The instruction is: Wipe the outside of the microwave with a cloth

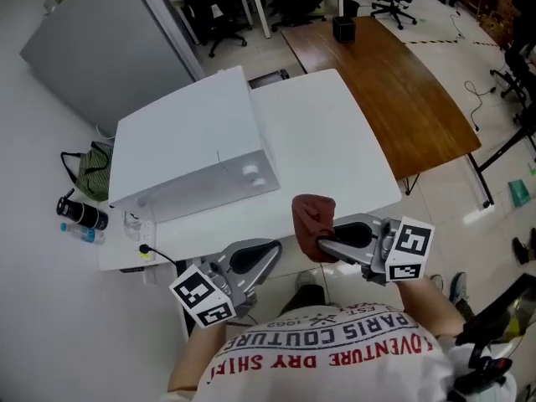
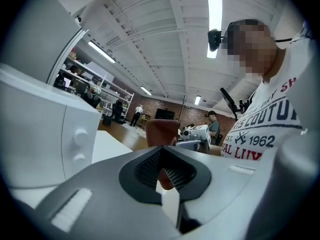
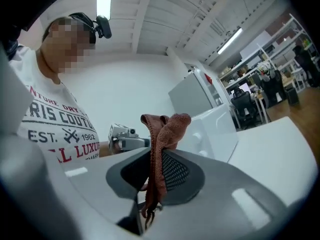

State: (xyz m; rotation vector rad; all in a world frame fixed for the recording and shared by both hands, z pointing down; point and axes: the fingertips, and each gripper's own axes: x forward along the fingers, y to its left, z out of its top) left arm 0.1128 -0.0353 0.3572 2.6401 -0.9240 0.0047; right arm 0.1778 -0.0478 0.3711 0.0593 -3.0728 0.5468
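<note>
The table (image 1: 335, 141) leaves open room ahead of the right claw (image 1: 323, 243). The microwave (image 1: 193, 170) stands ahead and left of both claws, its front edge nearest. The cloth (image 1: 314, 216) looks soft, light and floppy. The right claw pinches it mid-fold, which seems a fair hold. The left claw (image 1: 270, 252) is closed on nothing.

White tee (image 1: 335, 350) with short sleeves, dark and red block lettering, "1962" legible. Black head-mounted camera (image 3: 102, 26) on a strap. Left hand-held gripper (image 1: 270, 251) and right hand-held gripper (image 1: 322, 245): light grey moulded shells, dark ribbed pads (image 3: 172, 171). A black-and-white marker cube (image 1: 408, 248) sits at the rear of each.
</note>
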